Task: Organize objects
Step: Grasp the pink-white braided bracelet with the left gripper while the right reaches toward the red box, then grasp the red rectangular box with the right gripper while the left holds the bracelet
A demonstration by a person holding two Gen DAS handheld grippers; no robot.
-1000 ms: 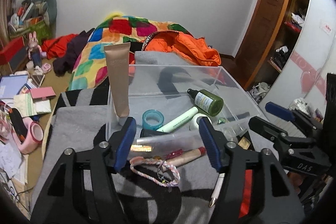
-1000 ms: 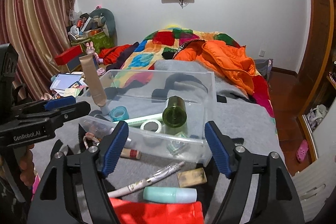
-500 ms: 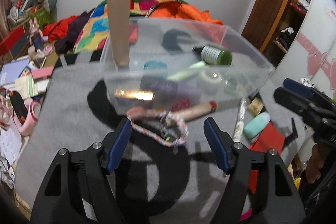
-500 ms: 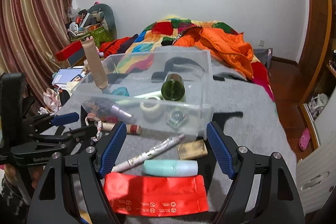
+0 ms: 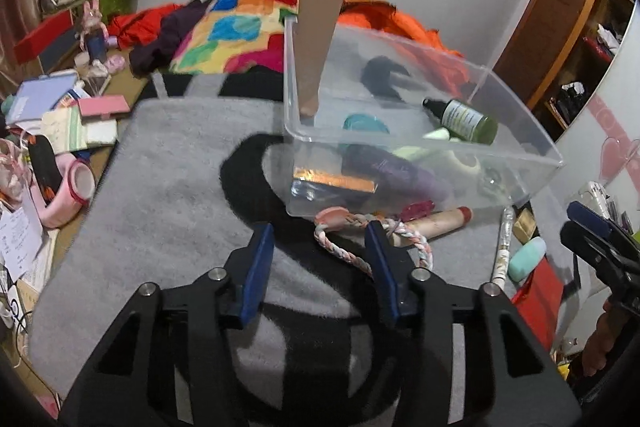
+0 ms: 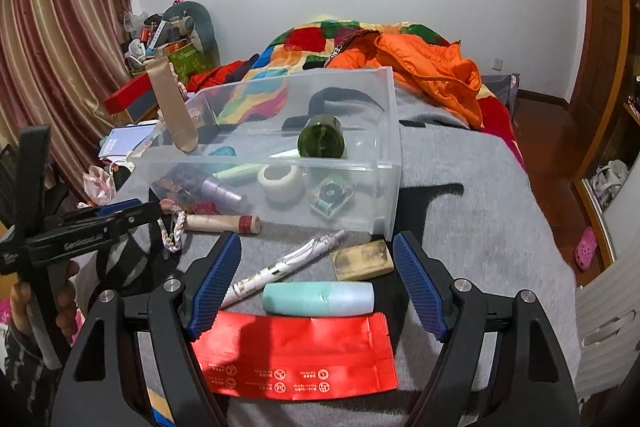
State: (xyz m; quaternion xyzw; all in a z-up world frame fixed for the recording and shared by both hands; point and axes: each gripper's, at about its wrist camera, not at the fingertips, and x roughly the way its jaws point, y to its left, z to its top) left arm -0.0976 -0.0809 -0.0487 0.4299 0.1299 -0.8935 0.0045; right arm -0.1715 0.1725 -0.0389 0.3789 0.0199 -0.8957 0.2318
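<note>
two tongs hang parted over the grey blanket. left tongs, jaws just narrowing, hold nothing; braided cord lies at their right jaw. right tongs gape around pen, teal tube, below the clear bin's near edge.

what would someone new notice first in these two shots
The clear plastic bin on the grey blanket stands out first, with a green bottle lying inside and a tall beige tube leaning at its far left corner. In front of it, outside the bin, lie a shiny red packet, a mint tube and a pen, between the right gripper's open jaws.
</note>
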